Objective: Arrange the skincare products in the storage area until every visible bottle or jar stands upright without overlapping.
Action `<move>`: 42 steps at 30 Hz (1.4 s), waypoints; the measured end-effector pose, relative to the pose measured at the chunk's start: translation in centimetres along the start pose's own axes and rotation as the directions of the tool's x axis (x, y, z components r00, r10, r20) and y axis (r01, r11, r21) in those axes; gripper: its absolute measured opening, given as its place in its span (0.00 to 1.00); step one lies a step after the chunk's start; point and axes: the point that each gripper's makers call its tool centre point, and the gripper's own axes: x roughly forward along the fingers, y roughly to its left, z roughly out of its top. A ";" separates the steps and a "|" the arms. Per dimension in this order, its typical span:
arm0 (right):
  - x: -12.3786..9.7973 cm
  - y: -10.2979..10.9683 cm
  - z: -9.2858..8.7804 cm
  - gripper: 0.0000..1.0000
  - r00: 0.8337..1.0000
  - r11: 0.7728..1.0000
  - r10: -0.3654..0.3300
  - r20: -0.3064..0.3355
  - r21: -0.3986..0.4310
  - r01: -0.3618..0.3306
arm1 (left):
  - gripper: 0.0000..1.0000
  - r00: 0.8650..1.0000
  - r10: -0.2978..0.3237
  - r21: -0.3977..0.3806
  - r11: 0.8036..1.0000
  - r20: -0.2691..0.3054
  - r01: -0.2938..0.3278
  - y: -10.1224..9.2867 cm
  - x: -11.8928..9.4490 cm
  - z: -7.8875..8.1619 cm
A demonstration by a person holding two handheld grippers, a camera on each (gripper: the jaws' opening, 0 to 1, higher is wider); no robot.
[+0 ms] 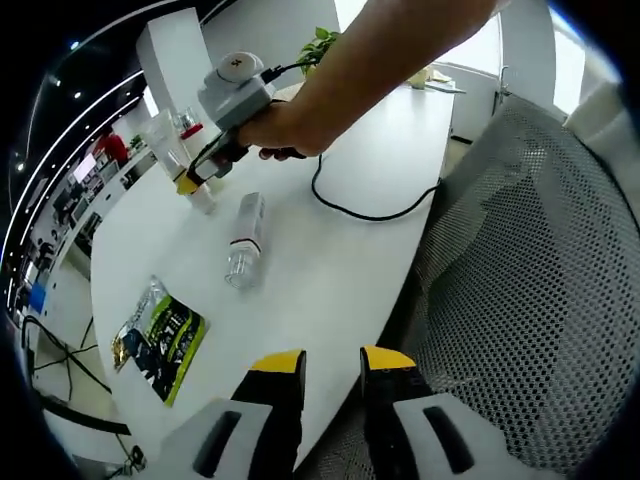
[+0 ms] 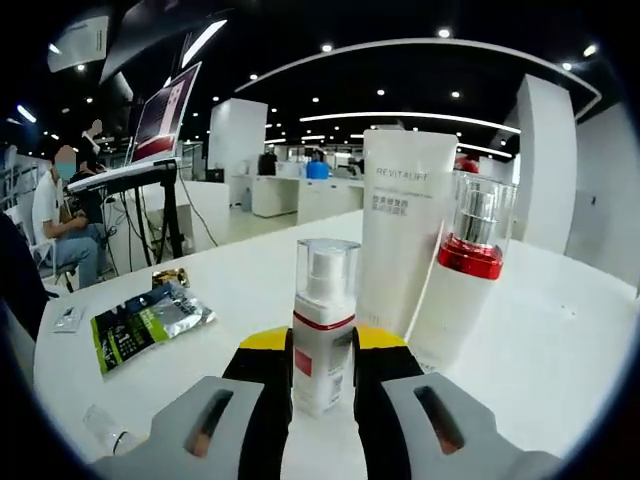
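Note:
A small pump bottle (image 2: 322, 330) with a clear cap and a red band stands upright on the white table (image 2: 560, 340), and my right gripper (image 2: 322, 348) is shut on its sides. Just behind it rise a tall white tube (image 2: 405, 230) and a white bottle with a red collar (image 2: 468, 262), both upright. In the left gripper view, a hand holds the right gripper (image 1: 190, 184) at the small bottle (image 1: 203, 198). A clear bottle (image 1: 245, 240) lies on its side mid-table. My left gripper (image 1: 333, 365) hangs open over the table's near edge, holding nothing.
A green foil sachet (image 1: 160, 340) (image 2: 150, 320) lies flat near the table edge. A black cable (image 1: 370, 212) curls across the table (image 1: 330, 270). A mesh chair back (image 1: 540, 280) stands close on the right. A person sits at a far desk (image 2: 62, 235).

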 end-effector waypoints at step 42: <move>0.5 -1.9 -0.4 0.21 0.997 1.000 0.010 -0.074 -0.011 -0.011 | 0.22 0.999 0.041 -0.001 0.999 0.005 -0.041 0.9 -0.3 0.1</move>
